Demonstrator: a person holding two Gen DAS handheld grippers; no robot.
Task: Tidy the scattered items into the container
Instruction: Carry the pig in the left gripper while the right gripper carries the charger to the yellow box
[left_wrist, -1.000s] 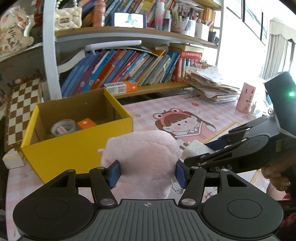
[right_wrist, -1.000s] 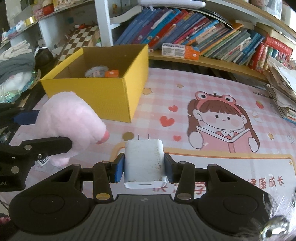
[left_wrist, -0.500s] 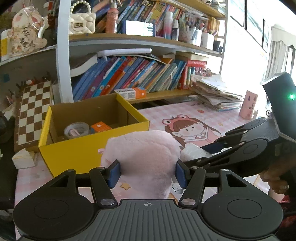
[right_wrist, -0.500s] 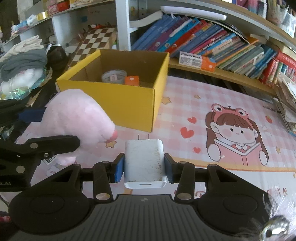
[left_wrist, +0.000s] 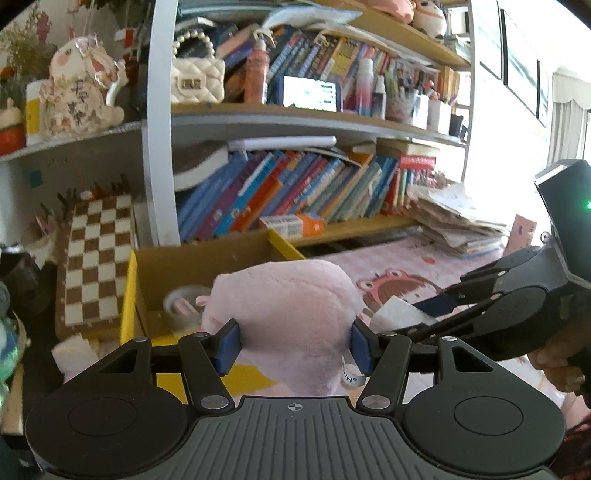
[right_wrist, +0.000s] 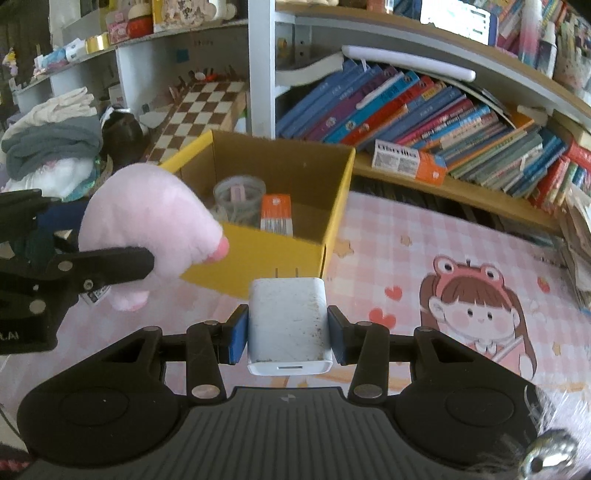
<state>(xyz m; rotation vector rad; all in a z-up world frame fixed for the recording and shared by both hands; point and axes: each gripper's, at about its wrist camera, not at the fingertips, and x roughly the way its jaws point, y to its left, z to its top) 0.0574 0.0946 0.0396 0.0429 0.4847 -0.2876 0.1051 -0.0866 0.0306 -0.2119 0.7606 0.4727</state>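
Here, in the left wrist view, the left gripper is clenched on a pink plush toy: both blue pads dent its fur. The toy hangs in the air at the centre of the view. Behind it, at about eleven o'clock, the yellow box stands open, with a tape roll on its floor. At three o'clock the right gripper reaches in beside the toy with a white block between its fingers. The plush looks light and soft, so it squashes under the pads; I judge a hold across its thick middle safest, since a limb or the label would slip.

In the right wrist view, the right gripper grasps a white charger by its flat sides, prongs pointing away toward the box. The charger looks stiff, smooth and light; flat faces suit the pads, though a smooth shell may slide if the hold is loose. The yellow box lies at twelve o'clock, holding the tape roll and an orange packet. The toy floats at nine o'clock, just short of the box's near wall.
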